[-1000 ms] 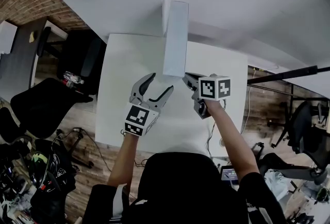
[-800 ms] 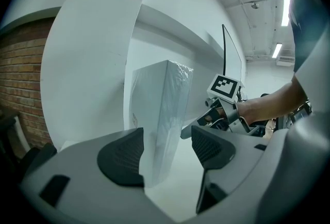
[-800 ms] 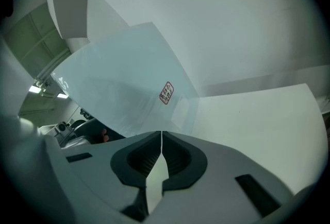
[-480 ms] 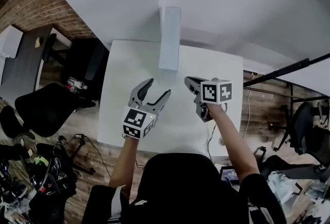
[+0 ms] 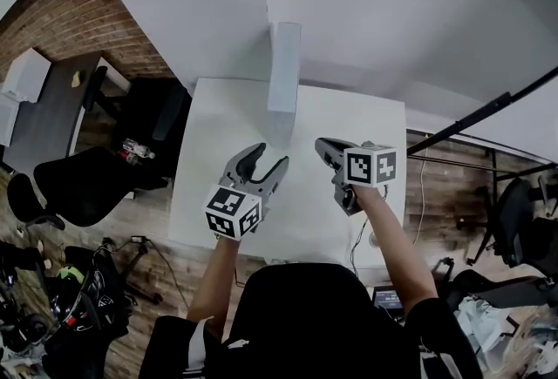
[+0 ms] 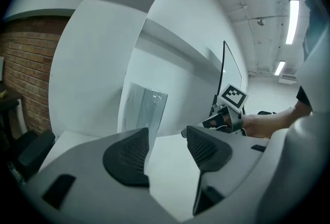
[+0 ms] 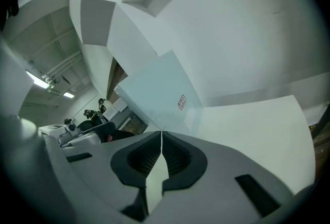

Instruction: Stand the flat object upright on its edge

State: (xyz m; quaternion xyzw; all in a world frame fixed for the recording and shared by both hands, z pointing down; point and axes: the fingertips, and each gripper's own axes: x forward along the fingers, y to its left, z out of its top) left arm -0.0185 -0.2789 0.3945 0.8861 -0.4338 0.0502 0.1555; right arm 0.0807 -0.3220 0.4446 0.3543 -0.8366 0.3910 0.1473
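Note:
A flat white box (image 5: 284, 72) stands upright on its edge at the far side of the white table (image 5: 209, 168); the same box (image 6: 145, 109) (image 7: 161, 97) shows in both gripper views. My left gripper (image 5: 266, 161) hangs over the table a short way in front of the box, its jaws closing with nothing between them. My right gripper (image 5: 323, 147) is to the right of the box, apart from it, jaws shut and empty. The left gripper view also shows the right gripper (image 6: 223, 117).
A white wall (image 5: 366, 11) rises right behind the table. Black office chairs (image 5: 83, 181) stand on the wooden floor to the left. A black pole (image 5: 488, 111) crosses at the right, with cables and gear on the floor.
Both grippers have drawn back from the box toward me. The box stays standing upright on its own. The left jaws have narrowed a little.

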